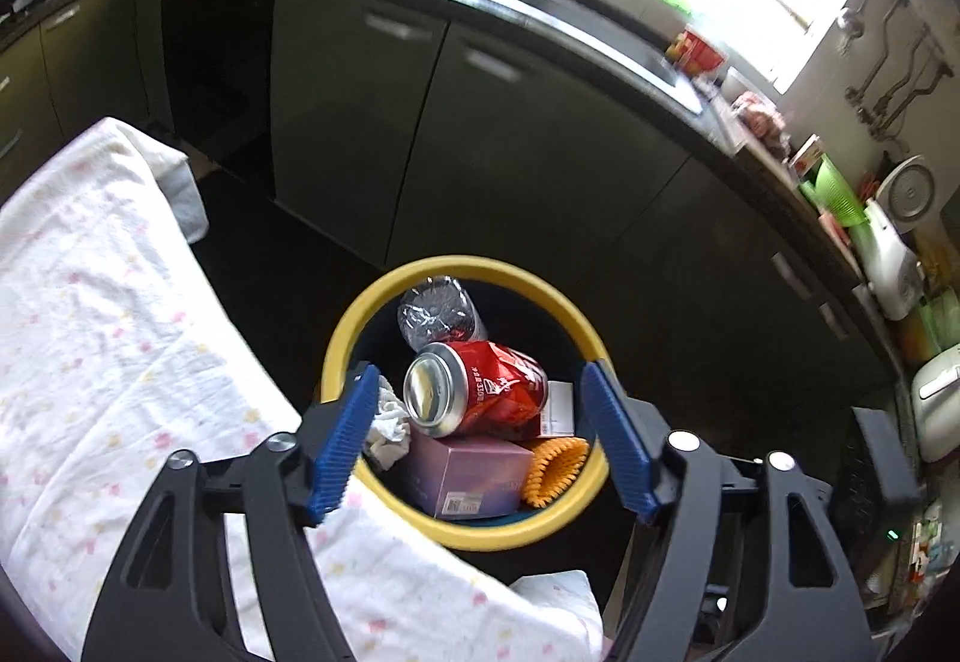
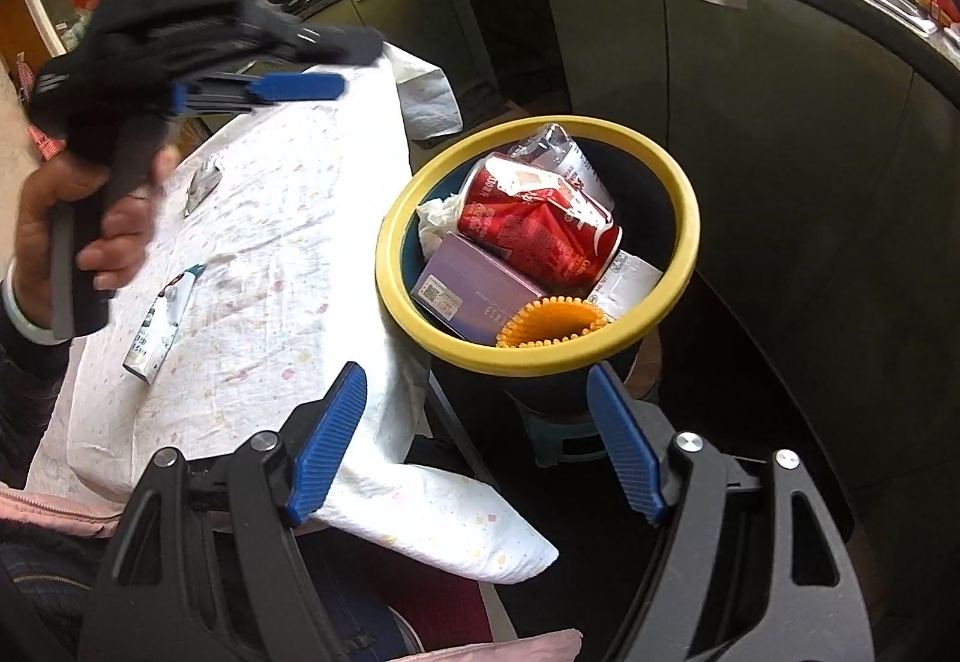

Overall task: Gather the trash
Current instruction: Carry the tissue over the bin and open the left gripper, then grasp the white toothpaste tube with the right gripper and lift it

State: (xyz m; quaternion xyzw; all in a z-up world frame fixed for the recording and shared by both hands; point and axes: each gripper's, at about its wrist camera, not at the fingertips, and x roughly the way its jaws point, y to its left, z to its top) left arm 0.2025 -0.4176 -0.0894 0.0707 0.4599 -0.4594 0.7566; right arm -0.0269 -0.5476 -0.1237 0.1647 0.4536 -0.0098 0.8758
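Left gripper: jaws wide apart, holding nothing, hanging over the yellow-rimmed bin. Red can lies between the jaws, atop a purple box. Right gripper: jaws wide, empty, bin just ahead.

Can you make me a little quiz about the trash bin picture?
1. True or false: the red soda can lies inside the yellow-rimmed bin.
2. Which is still on the table cloth? A) flat packet B) purple box C) orange ridged piece
3. Fill in: both the left gripper and the right gripper are ____.

Key: 1 true; 2 A; 3 open.
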